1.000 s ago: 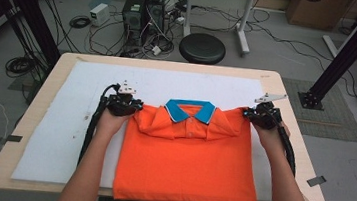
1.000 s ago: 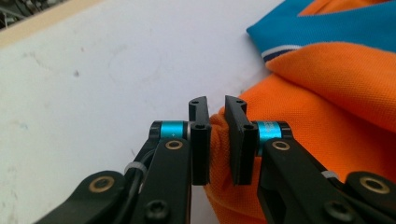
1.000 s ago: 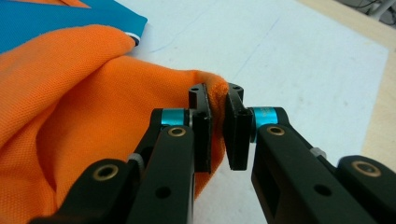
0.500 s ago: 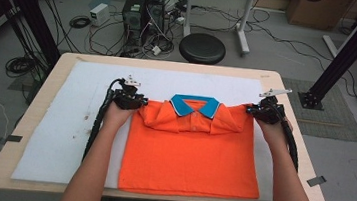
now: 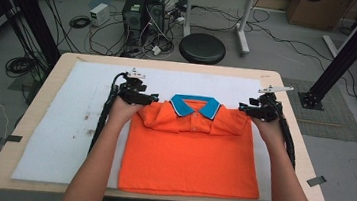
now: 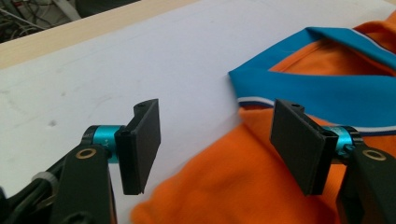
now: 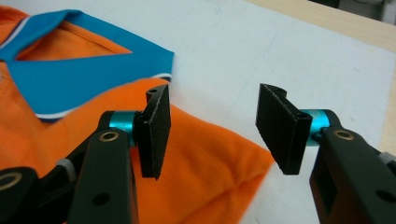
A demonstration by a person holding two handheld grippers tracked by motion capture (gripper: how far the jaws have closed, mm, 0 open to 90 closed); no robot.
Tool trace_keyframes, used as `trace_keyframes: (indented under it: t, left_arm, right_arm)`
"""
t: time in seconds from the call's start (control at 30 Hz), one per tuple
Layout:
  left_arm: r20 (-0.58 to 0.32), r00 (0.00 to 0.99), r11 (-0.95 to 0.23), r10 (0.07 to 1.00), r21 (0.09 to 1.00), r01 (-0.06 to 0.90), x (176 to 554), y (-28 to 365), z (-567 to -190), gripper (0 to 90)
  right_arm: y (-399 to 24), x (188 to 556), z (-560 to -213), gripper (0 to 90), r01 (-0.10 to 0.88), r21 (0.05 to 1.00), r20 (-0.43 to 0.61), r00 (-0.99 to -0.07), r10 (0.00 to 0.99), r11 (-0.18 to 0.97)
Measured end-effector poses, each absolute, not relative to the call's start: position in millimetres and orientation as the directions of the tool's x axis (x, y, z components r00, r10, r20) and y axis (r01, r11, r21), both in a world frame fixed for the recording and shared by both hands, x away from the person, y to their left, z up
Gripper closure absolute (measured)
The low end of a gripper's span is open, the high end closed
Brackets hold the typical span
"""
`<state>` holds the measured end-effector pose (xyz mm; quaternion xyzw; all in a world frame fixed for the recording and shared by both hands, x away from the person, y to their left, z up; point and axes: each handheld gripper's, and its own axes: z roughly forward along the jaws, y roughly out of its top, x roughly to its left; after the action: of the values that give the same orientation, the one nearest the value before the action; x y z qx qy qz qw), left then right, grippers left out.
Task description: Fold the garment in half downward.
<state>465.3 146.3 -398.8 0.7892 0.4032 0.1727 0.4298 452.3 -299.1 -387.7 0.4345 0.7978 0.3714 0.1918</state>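
An orange polo shirt [image 5: 190, 157] with a blue collar [image 5: 195, 105] lies folded on the white mat [image 5: 64, 118], sleeves tucked in. My left gripper [image 5: 152, 98] sits at the shirt's left shoulder; its jaws have just been opening and stand apart above the orange cloth [image 6: 224, 182], pressing on nothing. My right gripper [image 5: 242, 107] is at the right shoulder; its jaws have also just been opening, and they stand wide over the folded corner [image 7: 219, 163] with nothing gripped. The collar [image 6: 322, 88] [image 7: 79, 70] lies beyond each pair of jaws.
The mat covers a wooden table [image 5: 41, 91] whose front edge is close under the shirt's hem. A black stool [image 5: 202, 47], cables and a computer case [image 5: 138, 13] stand on the floor behind. Black frame posts [image 5: 353, 48] rise at the right.
Both grippers have let go of the shirt's shoulders and opened. The left hand has drawn slightly off the cloth; the shirt now lies flat with its shoulders down.
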Motion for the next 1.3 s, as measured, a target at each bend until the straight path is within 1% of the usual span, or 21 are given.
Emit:
trace_keyframes:
  t: [0.1,0.17,0.3,0.43,0.47,0.57,0.6,0.67,0.77,0.9,1.07,1.2,1.3]
  left_arm:
    - [-0.100,0.625,-0.303,0.774,0.808,0.505,470,136,-401,32.0]
    - [-0.102,0.630,-0.312,0.770,0.801,0.511,472,128,-403,31.3]
    - [-0.121,0.639,-0.324,0.760,0.781,0.533,477,116,-413,31.3]
    - [-0.116,0.635,-0.348,0.764,0.754,0.557,480,111,-423,32.5]
    - [-0.118,0.634,-0.352,0.764,0.747,0.564,481,111,-425,33.9]
    - [-0.130,0.641,-0.357,0.757,0.739,0.571,481,109,-428,45.6]
    - [-0.135,0.645,-0.356,0.753,0.741,0.570,481,109,-428,50.2]
    - [-0.117,0.661,-0.374,0.741,0.746,0.551,479,106,-427,60.7]
    - [-0.102,0.674,-0.389,0.731,0.750,0.535,477,103,-426,69.0]
    - [-0.098,0.673,-0.389,0.734,0.751,0.534,477,103,-425,74.2]
    - [-0.085,0.675,-0.396,0.733,0.753,0.526,476,103,-425,76.3]
    - [-0.080,0.679,-0.402,0.729,0.753,0.521,476,103,-426,77.8]
    - [-0.071,0.684,-0.410,0.726,0.754,0.513,474,102,-426,80.3]
  right_arm:
    - [-290,454,-386,45.5,0.542,0.761,0.021,-0.569,0.822,0.356]
    - [-282,456,-387,44.6,0.545,0.755,0.022,-0.577,0.816,0.364]
    - [-267,464,-395,42.4,0.556,0.743,0.036,-0.590,0.807,0.373]
    - [-249,470,-406,42.1,0.566,0.721,0.035,-0.605,0.795,0.399]
    - [-247,472,-409,42.1,0.569,0.715,0.031,-0.606,0.795,0.406]
    - [-245,476,-416,44.4,0.597,0.697,0.055,-0.597,0.800,0.397]
    - [-246,477,-418,47.7,0.603,0.693,0.065,-0.598,0.799,0.396]
    - [-247,477,-419,52.3,0.617,0.685,0.088,-0.599,0.796,0.388]
    - [-247,476,-418,59.1,0.616,0.685,0.099,-0.608,0.788,0.389]
    - [-245,476,-418,60.6,0.613,0.686,0.094,-0.609,0.788,0.392]
    - [-246,477,-421,58.3,0.623,0.680,0.094,-0.597,0.797,0.386]
    - [-247,479,-422,58.6,0.627,0.679,0.103,-0.597,0.795,0.382]
    - [-247,479,-423,63.5,0.628,0.673,0.105,-0.604,0.790,0.391]
